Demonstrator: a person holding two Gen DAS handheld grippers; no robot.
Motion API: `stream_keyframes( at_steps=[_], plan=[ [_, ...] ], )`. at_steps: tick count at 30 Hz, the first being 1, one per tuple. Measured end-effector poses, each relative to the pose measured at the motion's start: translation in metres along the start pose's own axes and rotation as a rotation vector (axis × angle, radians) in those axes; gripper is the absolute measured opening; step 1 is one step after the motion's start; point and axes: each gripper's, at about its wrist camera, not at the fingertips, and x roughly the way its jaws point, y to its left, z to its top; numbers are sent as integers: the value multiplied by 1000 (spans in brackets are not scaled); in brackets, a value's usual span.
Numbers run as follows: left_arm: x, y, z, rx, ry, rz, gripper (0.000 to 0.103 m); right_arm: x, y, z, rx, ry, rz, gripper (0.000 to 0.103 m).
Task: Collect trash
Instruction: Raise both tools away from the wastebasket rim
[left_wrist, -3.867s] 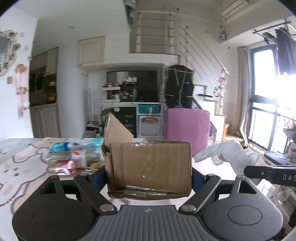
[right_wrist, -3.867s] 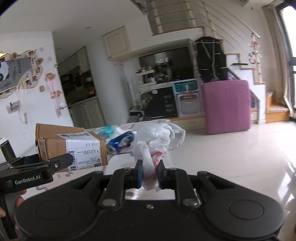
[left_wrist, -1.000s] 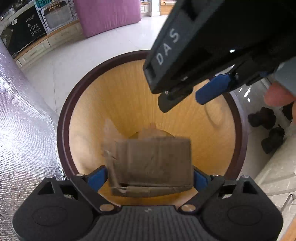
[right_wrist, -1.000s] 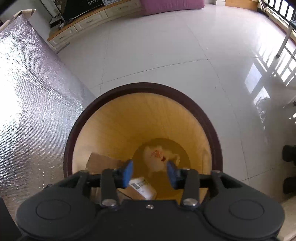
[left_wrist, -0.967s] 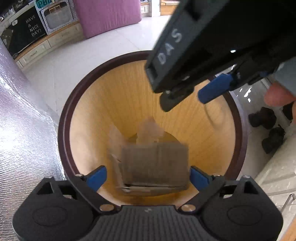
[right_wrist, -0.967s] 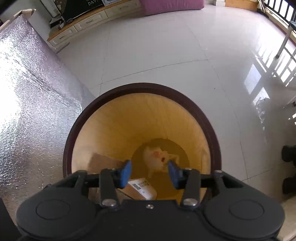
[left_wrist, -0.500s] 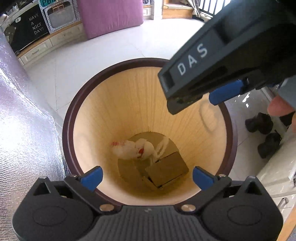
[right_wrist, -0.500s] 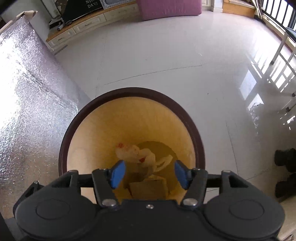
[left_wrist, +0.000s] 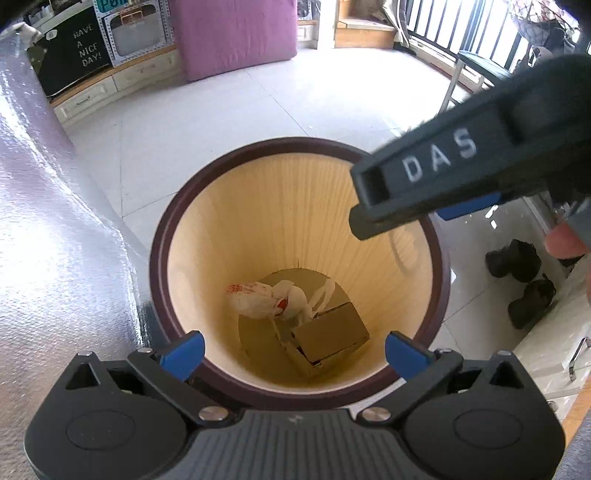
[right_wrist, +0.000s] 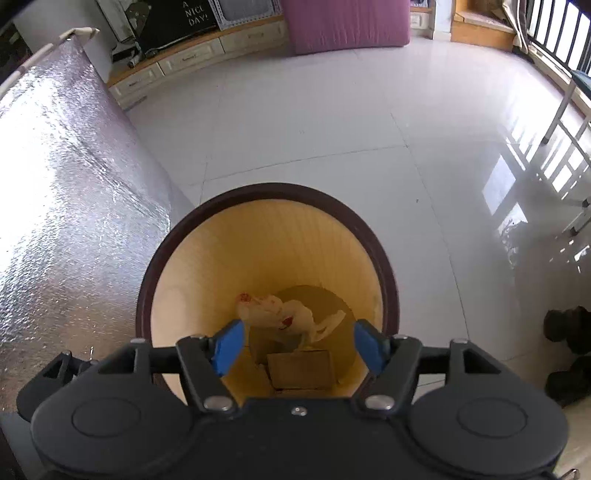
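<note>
- My left tongs (left_wrist: 291, 350) are spread wide, blue tips far apart, with nothing between them; they hang above the near rim of the bin (left_wrist: 162, 236).
- My right tongs (right_wrist: 299, 345) are also spread wide and hold nothing; they sit over the near edge of the same bin (right_wrist: 146, 291), looking straight down into it.
- In the left wrist view, the right tongs (left_wrist: 373, 223) reach in from the upper right above the bin's far side, their black body marked "DAS".
- The cardboard box (left_wrist: 330, 338) lies at the bottom of the bin, tilted, on the near right of the floor; in the right wrist view the box (right_wrist: 299, 367) shows just beyond my tongs.
- The white plastic bag (left_wrist: 258, 301), with red marks on it, lies crumpled at the bottom too, touching the box on its far left side; the right wrist view shows the bag (right_wrist: 275, 315) just beyond the box.
- The bin is round, with a dark brown rim and pale wood-toned inner wall, and stands on the white tiled floor (right_wrist: 332, 129).
- A silver foil-like sheet (right_wrist: 66, 192) hangs just beside the bin on the left.
- A pair of dark shoes (left_wrist: 521, 277) sits on the floor to the right of the bin.
- Farther off stand a purple block (left_wrist: 236, 37) and a low cabinet (right_wrist: 192, 62).
</note>
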Motion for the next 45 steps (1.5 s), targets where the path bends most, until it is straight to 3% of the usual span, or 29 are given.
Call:
stream_keyframes(
  at_steps=[18,36,45],
  plan=[
    [-85,7,-15,-98,-49,60,103,-80,-10,-39,-20,-105,-56,100],
    [-165,12,-35,-150,-139,129,103,-151,-15,-97,-45,-177,-92,103],
    [-201,10,-54,-162,-181,117,103,-194,-15,-126,-41,-245,-87,103]
  ],
)
